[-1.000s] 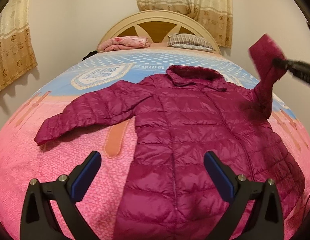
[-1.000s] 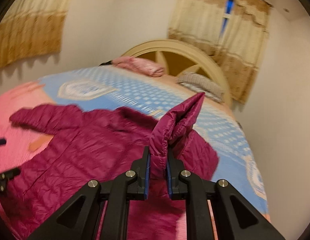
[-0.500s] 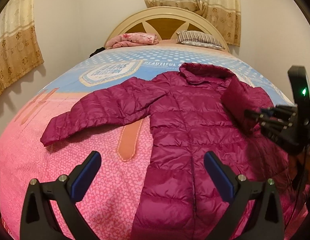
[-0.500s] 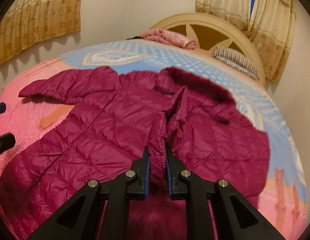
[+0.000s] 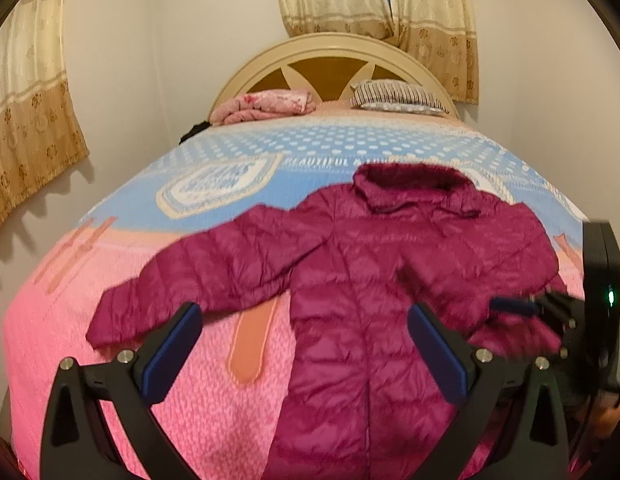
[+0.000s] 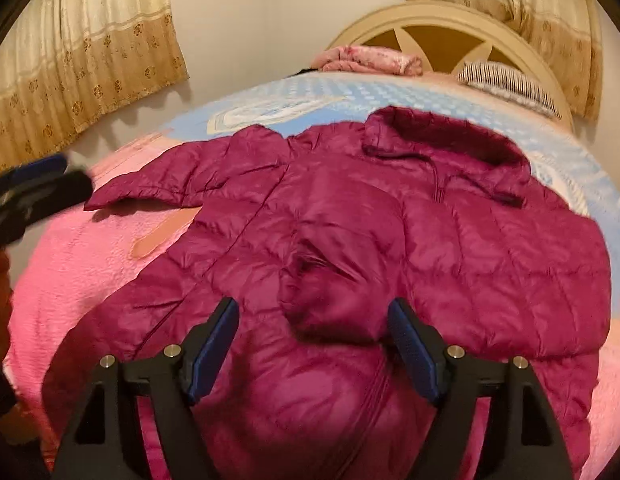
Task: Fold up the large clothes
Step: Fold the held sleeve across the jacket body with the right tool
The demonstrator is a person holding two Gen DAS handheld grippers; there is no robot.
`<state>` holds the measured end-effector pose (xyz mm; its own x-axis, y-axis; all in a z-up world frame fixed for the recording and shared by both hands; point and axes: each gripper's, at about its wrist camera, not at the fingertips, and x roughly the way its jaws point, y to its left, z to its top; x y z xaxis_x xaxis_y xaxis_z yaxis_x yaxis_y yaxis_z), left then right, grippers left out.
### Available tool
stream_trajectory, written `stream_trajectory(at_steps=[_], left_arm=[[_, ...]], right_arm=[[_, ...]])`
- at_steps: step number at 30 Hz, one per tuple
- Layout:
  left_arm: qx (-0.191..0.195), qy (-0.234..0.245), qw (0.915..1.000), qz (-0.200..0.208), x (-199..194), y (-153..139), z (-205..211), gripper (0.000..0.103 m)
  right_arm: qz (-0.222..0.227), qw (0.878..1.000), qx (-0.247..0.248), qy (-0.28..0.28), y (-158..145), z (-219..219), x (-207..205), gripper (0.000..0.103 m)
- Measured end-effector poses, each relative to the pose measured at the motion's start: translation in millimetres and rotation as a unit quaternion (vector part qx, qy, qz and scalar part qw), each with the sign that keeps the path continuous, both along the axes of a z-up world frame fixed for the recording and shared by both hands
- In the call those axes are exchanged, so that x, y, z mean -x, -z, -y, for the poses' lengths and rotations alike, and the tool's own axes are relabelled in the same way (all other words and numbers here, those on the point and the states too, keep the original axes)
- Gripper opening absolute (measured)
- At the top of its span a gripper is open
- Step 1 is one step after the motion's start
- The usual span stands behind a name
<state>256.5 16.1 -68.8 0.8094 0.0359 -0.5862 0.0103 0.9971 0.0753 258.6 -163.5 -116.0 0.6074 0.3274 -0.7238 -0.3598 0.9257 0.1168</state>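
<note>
Magenta puffer jacket (image 6: 350,240) lies flat on the bed (image 5: 109,340), collar toward the headboard (image 5: 330,56) — one sleeve (image 6: 342,280) folded in over the jacket's chest, the other sleeve (image 5: 181,280) stretched out sideways. Right gripper (image 6: 314,344) spread wide, holding nothing, just above the folded sleeve's cuff. Left gripper (image 5: 305,356) also spread and empty — over the jacket's lower half.

Right gripper (image 6: 312,344) is now standing with fingers wide apart, no longer pinching the sleeve (image 6: 342,276). Sleeve, lifted high a second ago, is now lying folded across the jacket (image 6: 470,248) chest, cuff pointing toward 6 o'clock in the right wrist view. Left gripper (image 5: 305,354) is drifting toward the other sleeve (image 5: 213,276), which is sitting closer to its fingers than before.
</note>
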Motion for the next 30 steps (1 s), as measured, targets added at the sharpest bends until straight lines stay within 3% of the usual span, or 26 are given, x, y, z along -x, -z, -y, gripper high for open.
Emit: stream_trajectory(at_steps=[7,10,11,14,18,21,25,27,30], left_arm=[[-0.005,0.025,0.9997,0.003,-35.3,-4.6,42.3,0.103],[-0.014,0.033,0.9994,0.001,-56.7,6.2,68.0,0.103],[-0.019,0.034,0.9992,-0.001,-62.5,10.7,76.3,0.103],[-0.036,0.048,0.998,-0.022,-83.9,34.9,102.7,0.103],[-0.05,0.064,0.9944,-0.067,-103.7,63.8,122.5,0.103],[-0.068,0.051,0.9929,-0.083,-114.8,78.9,124.4,0.103],[-0.059,0.044,0.992,-0.103,-122.1,91.2,120.0,0.103],[-0.067,0.049,0.9911,-0.105,-121.1,95.1,123.6,0.103],[-0.071,0.05,0.9899,-0.112,-121.8,102.2,125.2,0.103]], right_arm=[[0.004,1.0,-0.012,0.019,-16.4,32.4,22.2,0.075],[0.006,0.999,-0.005,0.051,-23.7,59.6,23.1,0.05],[0.007,0.997,0.012,0.082,-25.1,75.0,19.1,0.048],[-0.004,0.986,0.0,0.167,-27.1,125.5,2.2,0.043],[0.005,0.965,-0.016,0.262,-29.9,186.4,-35.8,0.043],[0.004,0.955,-0.038,0.294,-22.5,213.0,-68.2,0.043],[-0.018,0.959,-0.061,0.277,-1.0,219.4,-103.3,0.042],[-0.027,0.963,-0.033,0.267,11.2,210.3,-116.3,0.037],[-0.051,0.958,-0.05,0.276,31.0,215.1,-122.0,0.036]])
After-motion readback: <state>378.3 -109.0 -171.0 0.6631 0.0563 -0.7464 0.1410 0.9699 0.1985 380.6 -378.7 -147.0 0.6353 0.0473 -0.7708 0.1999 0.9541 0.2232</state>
